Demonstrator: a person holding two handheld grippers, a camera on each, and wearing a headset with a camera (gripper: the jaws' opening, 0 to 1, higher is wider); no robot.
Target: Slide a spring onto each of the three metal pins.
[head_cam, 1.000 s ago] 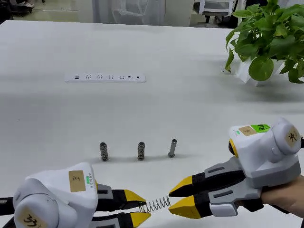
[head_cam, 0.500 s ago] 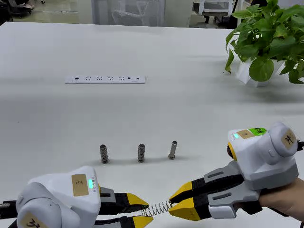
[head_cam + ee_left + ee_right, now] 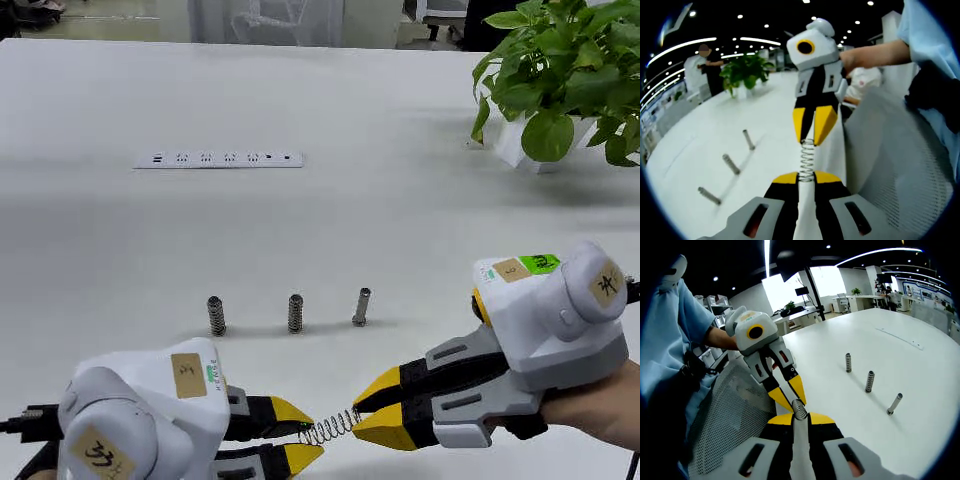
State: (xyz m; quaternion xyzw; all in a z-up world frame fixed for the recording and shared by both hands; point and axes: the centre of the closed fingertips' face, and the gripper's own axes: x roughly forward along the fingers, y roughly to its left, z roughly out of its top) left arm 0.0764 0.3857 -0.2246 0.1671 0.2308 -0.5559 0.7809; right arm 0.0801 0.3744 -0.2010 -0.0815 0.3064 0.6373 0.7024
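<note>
Three metal pins stand in a row mid-table. The left pin (image 3: 216, 315) and the middle pin (image 3: 295, 313) each carry a spring. The right pin (image 3: 362, 307) is bare. Near the table's front edge a loose spring (image 3: 330, 428) stretches between both grippers. My left gripper (image 3: 300, 447) is shut on its left end, and my right gripper (image 3: 366, 413) is shut on its right end. From the left gripper view the spring (image 3: 806, 160) runs from my own jaws up to the right gripper (image 3: 814, 131). From the right gripper view the spring (image 3: 799, 410) meets the left gripper (image 3: 791, 390), with the bare pin (image 3: 894, 404) off to the right.
A white power strip (image 3: 218, 159) lies farther back on the white table (image 3: 420, 200). A potted plant (image 3: 560, 80) stands at the back right. A mesh chair seat (image 3: 725, 420) sits just off the table's front edge.
The right gripper's jaws have closed in on the spring's right end, and both grippers have drifted slightly. The pins have not moved.
</note>
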